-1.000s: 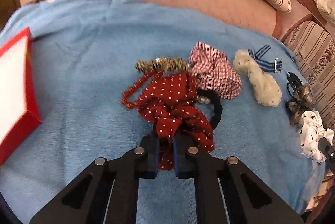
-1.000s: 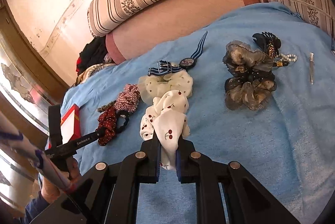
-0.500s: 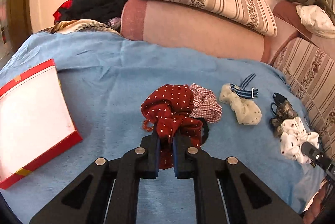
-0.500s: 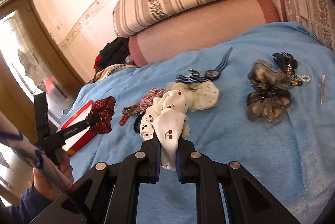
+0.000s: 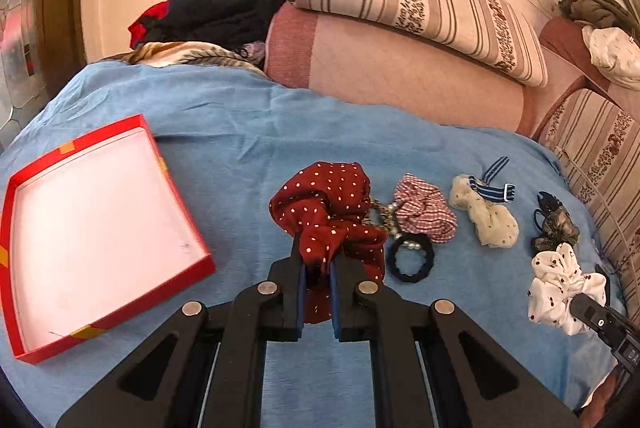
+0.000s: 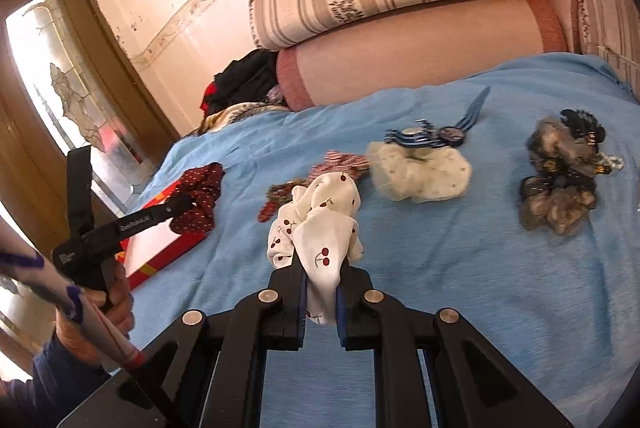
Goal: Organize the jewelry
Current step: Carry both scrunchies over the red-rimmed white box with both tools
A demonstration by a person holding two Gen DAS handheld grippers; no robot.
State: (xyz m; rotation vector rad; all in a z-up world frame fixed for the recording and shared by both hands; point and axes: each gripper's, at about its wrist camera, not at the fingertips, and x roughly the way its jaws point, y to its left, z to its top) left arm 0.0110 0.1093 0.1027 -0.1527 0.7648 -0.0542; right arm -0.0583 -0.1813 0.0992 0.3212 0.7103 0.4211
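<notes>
My left gripper (image 5: 318,260) is shut on a dark red polka-dot scrunchie (image 5: 324,204) and holds it above the blue bedspread, to the right of an open red box (image 5: 100,228) with a white inside. My right gripper (image 6: 322,268) is shut on a white cherry-print scrunchie (image 6: 320,220), lifted off the spread. The right wrist view shows the left gripper (image 6: 188,204) with the red scrunchie (image 6: 200,196) over the near corner of the red box (image 6: 168,248).
On the spread lie a red-checked scrunchie (image 5: 424,214), a black hair tie (image 5: 410,256), a cream scrunchie (image 5: 486,216), a blue striped watch (image 6: 444,134) and a grey-brown scrunchie (image 6: 560,184) with a black clip. Bolsters and striped cushions line the far edge.
Both grippers have risen and drawn back with their scrunchies. The left one has lifted the red scrunchie off the pile and carried it left toward the red box.
</notes>
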